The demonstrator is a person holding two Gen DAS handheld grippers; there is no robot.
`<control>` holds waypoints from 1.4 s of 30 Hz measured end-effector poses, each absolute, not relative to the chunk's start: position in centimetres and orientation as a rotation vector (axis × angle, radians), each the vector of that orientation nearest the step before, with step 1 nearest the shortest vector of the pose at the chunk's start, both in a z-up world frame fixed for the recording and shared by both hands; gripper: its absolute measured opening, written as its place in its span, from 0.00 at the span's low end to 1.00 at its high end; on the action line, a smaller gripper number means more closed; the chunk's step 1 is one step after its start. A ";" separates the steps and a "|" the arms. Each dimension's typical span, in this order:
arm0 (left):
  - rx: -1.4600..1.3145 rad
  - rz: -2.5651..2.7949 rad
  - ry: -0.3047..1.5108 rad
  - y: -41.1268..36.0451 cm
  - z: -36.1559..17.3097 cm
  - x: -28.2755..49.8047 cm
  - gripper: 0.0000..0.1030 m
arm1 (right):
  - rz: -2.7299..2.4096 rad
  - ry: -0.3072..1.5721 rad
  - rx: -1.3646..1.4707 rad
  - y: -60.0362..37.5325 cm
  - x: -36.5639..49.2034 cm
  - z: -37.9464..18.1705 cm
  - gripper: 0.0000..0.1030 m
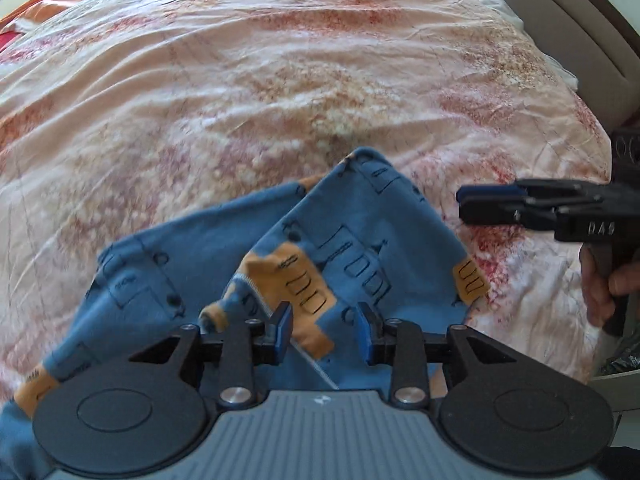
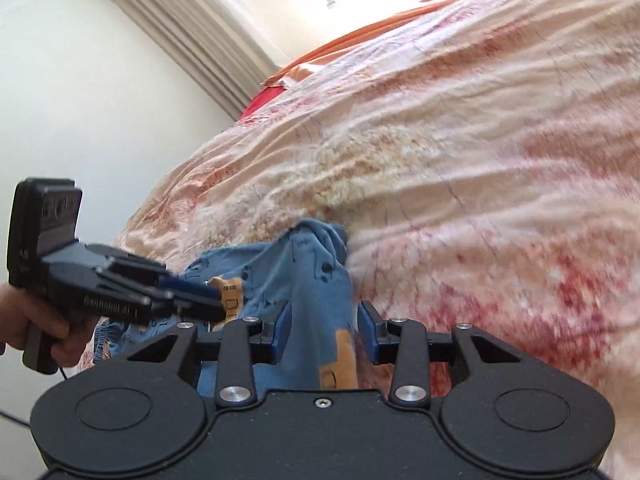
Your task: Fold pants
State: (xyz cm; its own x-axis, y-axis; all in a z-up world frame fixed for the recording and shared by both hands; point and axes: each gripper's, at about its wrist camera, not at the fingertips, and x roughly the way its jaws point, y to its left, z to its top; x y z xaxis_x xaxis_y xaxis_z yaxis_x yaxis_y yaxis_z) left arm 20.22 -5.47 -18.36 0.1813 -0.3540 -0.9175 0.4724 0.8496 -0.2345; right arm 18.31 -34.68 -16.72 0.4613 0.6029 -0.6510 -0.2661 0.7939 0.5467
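Blue pants (image 1: 360, 232) with orange patches and dark line drawings lie crumpled on the bed. My left gripper (image 1: 325, 326) hangs over them, pointing steeply down. Its jaws stand apart, and the cloth lies below them, untouched by the pads. My right gripper (image 2: 325, 322) is open too, above a blue fold of the pants (image 2: 312, 272) with an orange patch. In the left wrist view the right gripper (image 1: 462, 202) comes in from the right, just off the pants' edge. In the right wrist view the left gripper (image 2: 212, 300) reaches in from the left over the pants.
A peach bedcover (image 1: 280, 80) with red blotches, wrinkled, spreads beyond the pants. A padded headboard (image 1: 592, 40) and white cloth (image 1: 492, 0) lie far right. A pleated curtain (image 2: 192, 28) and a white wall (image 2: 80, 100) stand left of the bed. A hand (image 2: 24, 320) holds each gripper's handle.
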 end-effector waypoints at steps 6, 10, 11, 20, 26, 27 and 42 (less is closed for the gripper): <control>-0.062 -0.505 1.229 -2.2 -19.6 22.2 0.35 | 0.783 0.996 0.438 -31.6 23.1 -18.0 0.52; -0.186 -0.360 1.214 0.2 -19.6 23.4 0.24 | 0.650 1.053 0.217 -30.2 24.4 -18.7 0.21; -0.183 -0.350 1.200 0.4 -19.1 23.0 0.29 | 0.608 1.037 0.167 -30.4 24.4 -18.4 0.19; 0.025 -0.446 1.233 -2.9 -19.9 16.1 0.56 | 0.789 0.993 -0.190 -27.7 20.0 -17.5 0.60; -0.163 -0.315 1.279 -0.8 -22.0 15.5 0.80 | 0.648 1.039 -0.256 -32.8 18.6 -17.2 0.62; -0.192 -0.307 1.280 -0.6 -21.9 15.6 0.83 | 0.646 1.040 -0.241 -33.3 18.3 -16.7 0.64; -0.383 -0.122 1.198 7.1 -20.2 11.9 0.91 | 0.916 1.026 -0.362 -22.5 20.5 -11.0 0.79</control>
State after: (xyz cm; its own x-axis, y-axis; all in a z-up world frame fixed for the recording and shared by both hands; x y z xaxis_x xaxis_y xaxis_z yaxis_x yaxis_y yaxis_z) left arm 11.93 7.05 -20.19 0.3662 -0.2927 -0.8833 -0.1087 0.9293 -0.3530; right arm 20.53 -22.50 -11.05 0.2033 0.4807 -0.8530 -0.7936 0.5912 0.1441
